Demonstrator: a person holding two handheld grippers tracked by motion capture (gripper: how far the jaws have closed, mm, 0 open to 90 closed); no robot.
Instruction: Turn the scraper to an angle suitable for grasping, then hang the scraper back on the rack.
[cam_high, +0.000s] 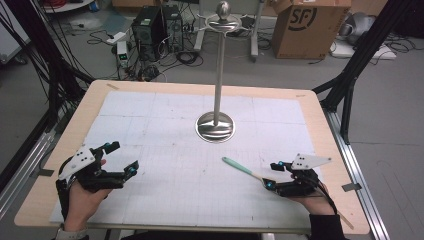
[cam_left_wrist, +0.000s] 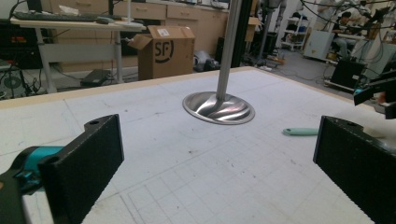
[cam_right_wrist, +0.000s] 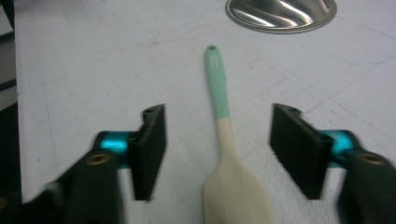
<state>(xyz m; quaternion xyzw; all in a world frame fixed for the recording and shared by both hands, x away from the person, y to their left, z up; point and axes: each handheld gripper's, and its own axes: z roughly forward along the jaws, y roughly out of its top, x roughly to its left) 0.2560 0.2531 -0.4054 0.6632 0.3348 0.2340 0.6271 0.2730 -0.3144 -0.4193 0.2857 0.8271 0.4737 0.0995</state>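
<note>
The right hand-held gripper is straddling the spatula lying on the bench, jaws apart; closing on its neck likely comes next. The left hand-held gripper is waiting, jaws apart.

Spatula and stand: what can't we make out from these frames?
- Spatula: blade tip cut off by the bottom edge in the right gripper view; blade hidden by the right gripper in the high view and by a jaw in the left gripper view.
- Stand: top cut off in the left gripper view.
</note>
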